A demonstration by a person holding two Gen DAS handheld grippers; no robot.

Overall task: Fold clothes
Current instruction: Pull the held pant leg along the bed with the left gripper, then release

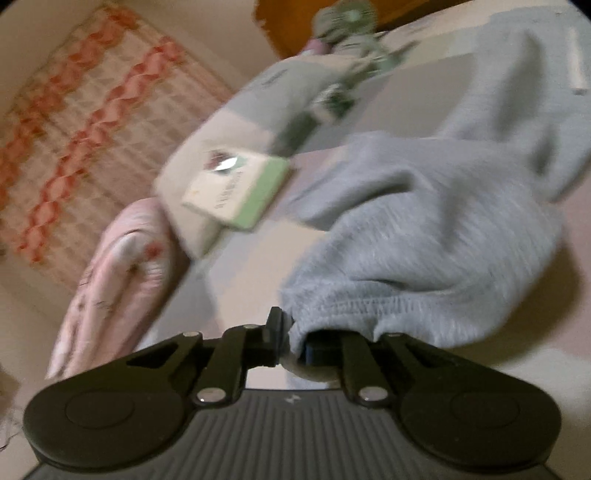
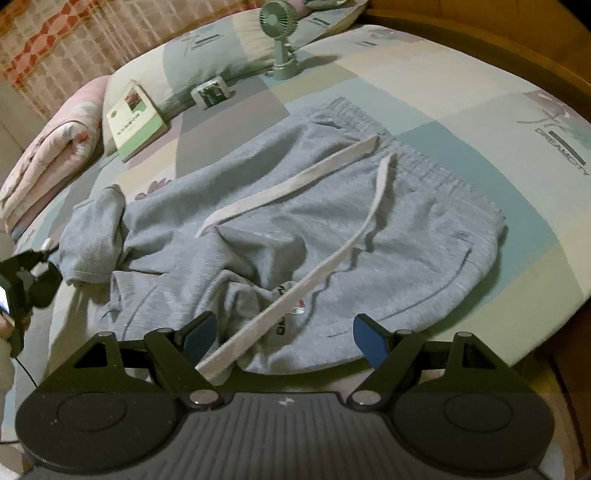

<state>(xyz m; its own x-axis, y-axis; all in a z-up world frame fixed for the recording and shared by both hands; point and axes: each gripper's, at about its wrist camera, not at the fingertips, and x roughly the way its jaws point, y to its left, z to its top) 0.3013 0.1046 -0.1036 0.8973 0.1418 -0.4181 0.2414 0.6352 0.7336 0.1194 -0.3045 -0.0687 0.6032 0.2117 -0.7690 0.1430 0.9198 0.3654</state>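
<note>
Nearest the lens in the left wrist view, the left gripper [image 1: 286,334] has its jaws clamped together on the ribbed cuff of the grey sweatpants [image 1: 424,236]; the cloth bunches up out of the pinch and the picture is smeared.

Bed [image 2: 461,122]: covered by a sheet of pastel colour blocks, with a wooden frame along its far and right edges.

Grey sweatpants: lying rumpled across the middle of the bed, waistband toward the far side, one leg folded back on itself at the left of the right wrist view, where the left gripper [image 2: 37,266] meets its end. Two pale drawstrings [image 2: 295,181] trail loose over the fabric, one running down between the fingers of the right gripper.

Right gripper [image 2: 284,338]: jaws standing wide, blue pads apart, hovering over the near edge of the garment; nothing is pressed between them.

Pink quilt [image 2: 48,155]: rolled, at the left edge of the bed beside a pillow [image 2: 221,44].

Book [image 2: 135,120]: green and white, resting against the pillow.

Small fan [image 2: 280,22]: upright beyond the garment, near the pillows.

Small box [image 2: 212,92]: beside the fan, well apart from the sweatpants.
</note>
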